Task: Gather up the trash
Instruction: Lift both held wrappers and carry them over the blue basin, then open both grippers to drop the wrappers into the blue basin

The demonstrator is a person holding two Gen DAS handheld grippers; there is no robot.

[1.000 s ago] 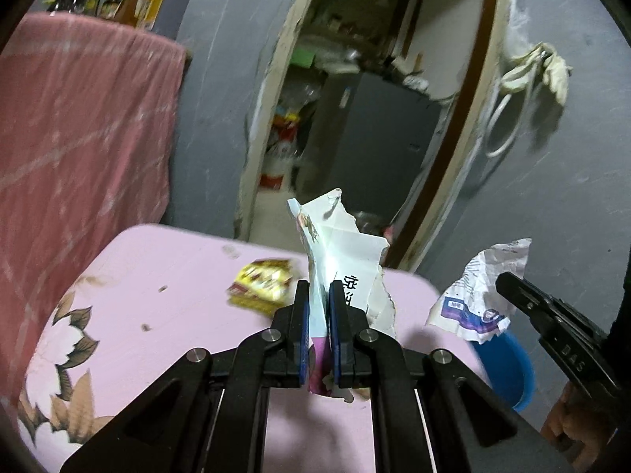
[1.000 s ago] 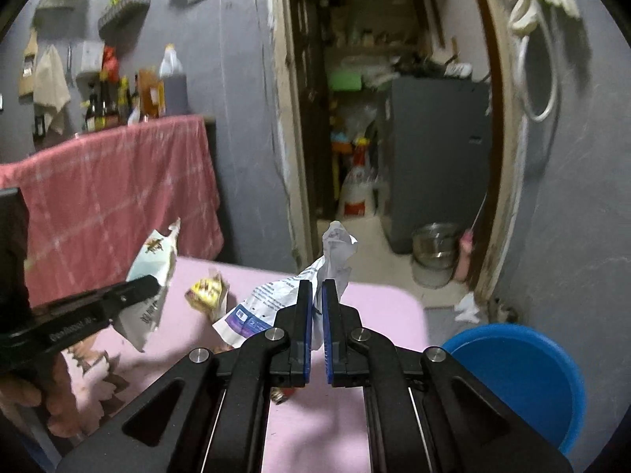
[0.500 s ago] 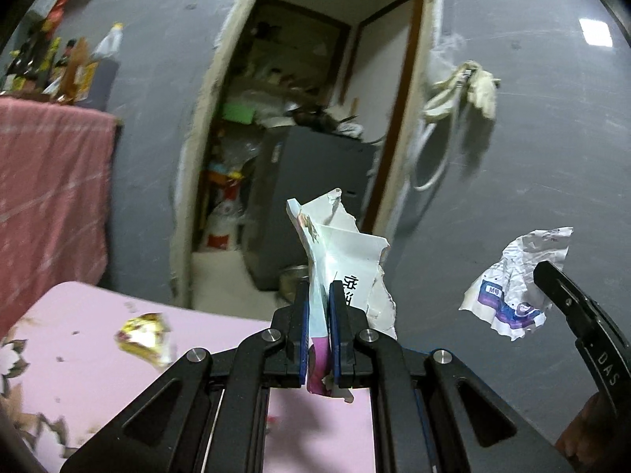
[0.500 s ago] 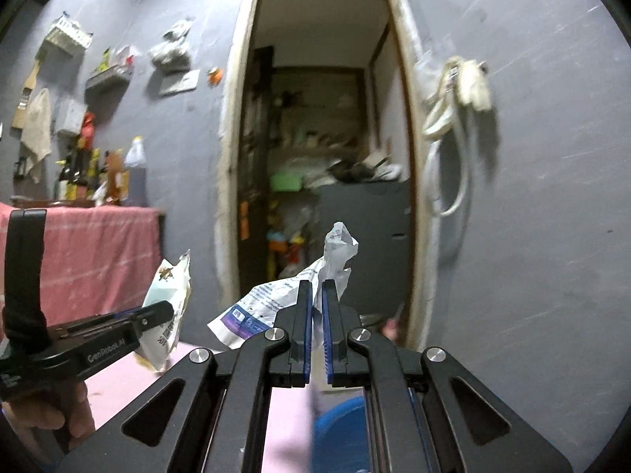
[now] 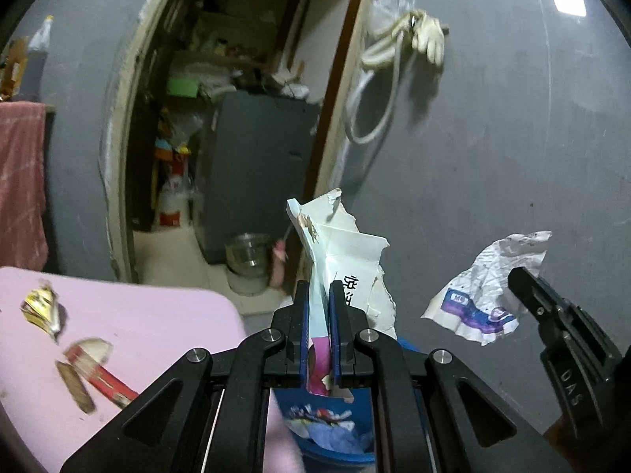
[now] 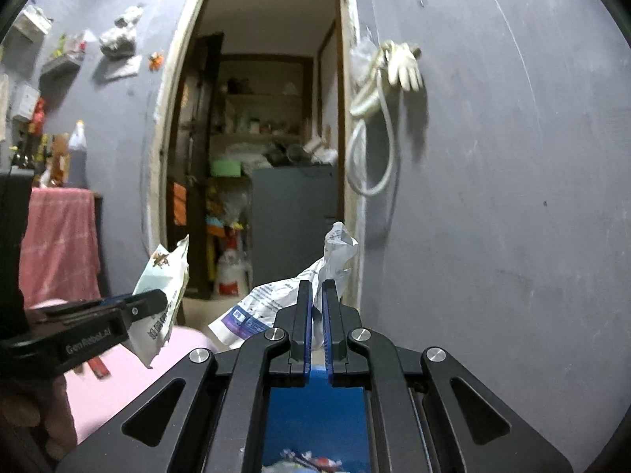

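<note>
Holding both pieces of trash over the blue bin (image 5: 331,439), the step in hand looks like the drop. The left gripper (image 5: 319,315) has its jaws clenched on a torn white carton (image 5: 339,252), which stands up from the jaws right above the bin's opening; the right gripper (image 6: 316,311) has its jaws clenched on a crumpled wrapper (image 6: 276,299), with the bin (image 6: 315,414) showing below it. To do it well, each piece should be centred over the opening before the jaws part, and lowered a little so the light wrapper does not drift past the rim. More scraps lie on the pink desk (image 5: 157,323): a yellow wrapper (image 5: 39,307) and a red packet (image 5: 94,370).
</note>
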